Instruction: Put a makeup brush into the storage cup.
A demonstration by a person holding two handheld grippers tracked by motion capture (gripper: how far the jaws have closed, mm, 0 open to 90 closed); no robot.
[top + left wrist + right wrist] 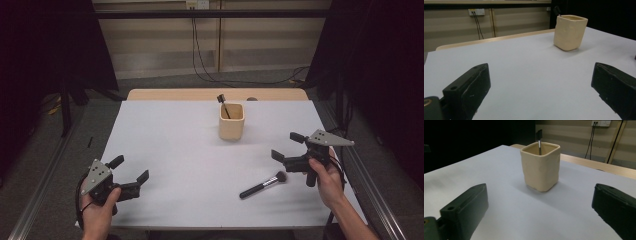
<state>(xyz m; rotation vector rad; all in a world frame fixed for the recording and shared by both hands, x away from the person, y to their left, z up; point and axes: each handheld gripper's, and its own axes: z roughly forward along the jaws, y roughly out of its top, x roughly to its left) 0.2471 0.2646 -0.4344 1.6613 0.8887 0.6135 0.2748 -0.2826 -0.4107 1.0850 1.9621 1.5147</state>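
Your right gripper (290, 146) is hovering wide open and empty, just above-right of the makeup brush (263, 184), which is lying diagonally on the table (165, 130), bristles toward you; your left gripper (131, 169) is waiting open, well apart.

A white-topped bench (175, 150) with a pale wooden far edge is seen; black cables (200, 55) are hung down the beige back wall from a white socket (197, 4).
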